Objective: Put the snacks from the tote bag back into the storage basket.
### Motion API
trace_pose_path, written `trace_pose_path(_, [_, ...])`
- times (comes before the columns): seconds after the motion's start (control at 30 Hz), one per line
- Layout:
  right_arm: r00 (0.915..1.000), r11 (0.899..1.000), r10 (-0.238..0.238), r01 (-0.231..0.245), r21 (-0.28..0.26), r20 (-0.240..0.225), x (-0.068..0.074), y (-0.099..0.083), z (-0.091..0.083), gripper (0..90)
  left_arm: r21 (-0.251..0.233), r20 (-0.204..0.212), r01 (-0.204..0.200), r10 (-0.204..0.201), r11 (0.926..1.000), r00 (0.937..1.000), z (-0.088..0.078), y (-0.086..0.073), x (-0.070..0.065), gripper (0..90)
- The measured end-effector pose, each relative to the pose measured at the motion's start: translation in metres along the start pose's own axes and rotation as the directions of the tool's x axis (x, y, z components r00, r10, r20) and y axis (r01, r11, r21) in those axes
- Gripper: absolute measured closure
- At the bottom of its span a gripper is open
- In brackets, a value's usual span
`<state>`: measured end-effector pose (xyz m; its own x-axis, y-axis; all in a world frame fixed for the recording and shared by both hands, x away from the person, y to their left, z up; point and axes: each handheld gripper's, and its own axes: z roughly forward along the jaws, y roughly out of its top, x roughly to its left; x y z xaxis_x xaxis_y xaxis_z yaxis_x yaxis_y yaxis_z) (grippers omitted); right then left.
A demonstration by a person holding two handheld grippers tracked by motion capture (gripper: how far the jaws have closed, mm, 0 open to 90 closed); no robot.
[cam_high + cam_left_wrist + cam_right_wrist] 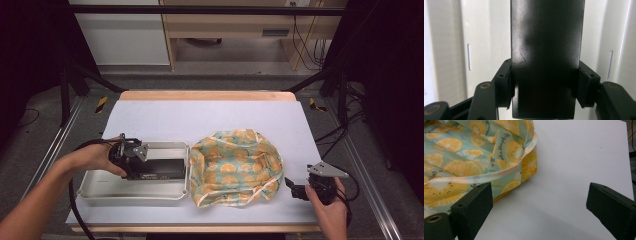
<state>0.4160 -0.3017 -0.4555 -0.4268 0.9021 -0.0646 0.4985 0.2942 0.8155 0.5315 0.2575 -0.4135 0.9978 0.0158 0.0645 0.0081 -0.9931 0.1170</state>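
A long black box (159,169) lies inside a white tray (100,192) at the left of the table. My left gripper (142,167) is shut on the box's near end; in the left gripper view both pads (505,82) press the sides of the black box (546,50), with the white tray (449,55) floor behind it. An open fabric bag with an orange-slice print (235,167) sits in the middle. My right gripper (295,190) rests low on the table just right of the bag, jaws open and empty (539,212), the bag's zipped rim (474,157) by its left jaw.
The pale table top (200,120) has free room behind the tray and bag. A wooden edge (207,95) runs along the far side. Black frame posts and cables stand at both sides beyond the table.
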Motion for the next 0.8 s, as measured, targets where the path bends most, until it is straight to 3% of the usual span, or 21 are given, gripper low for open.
trace_pose_path(0.17, [1.0000, 1.000, 0.005, -0.005, 0.000, -0.001, 0.000, 0.000, 0.000, 7.6, -0.006, 0.000, 0.008, -0.008, 1.0000, 1.0000, 0.000, -0.001, 0.001, 40.7])
trace_pose_path(0.5, [1.0000, 1.000, -0.004, 0.004, 0.001, -0.007, 0.001, 0.000, 0.000, 7.4, -0.052, -0.011, 0.080, -0.081, 0.9954, 0.9967, -0.014, -0.007, 0.000, 18.1])
trace_pose_path(0.8, [1.0000, 1.000, -0.004, 0.004, 0.002, -0.005, 0.000, 0.000, 0.001, 7.3, -0.093, -0.039, 0.100, -0.104, 0.9906, 0.9938, -0.025, -0.003, -0.004, 12.1])
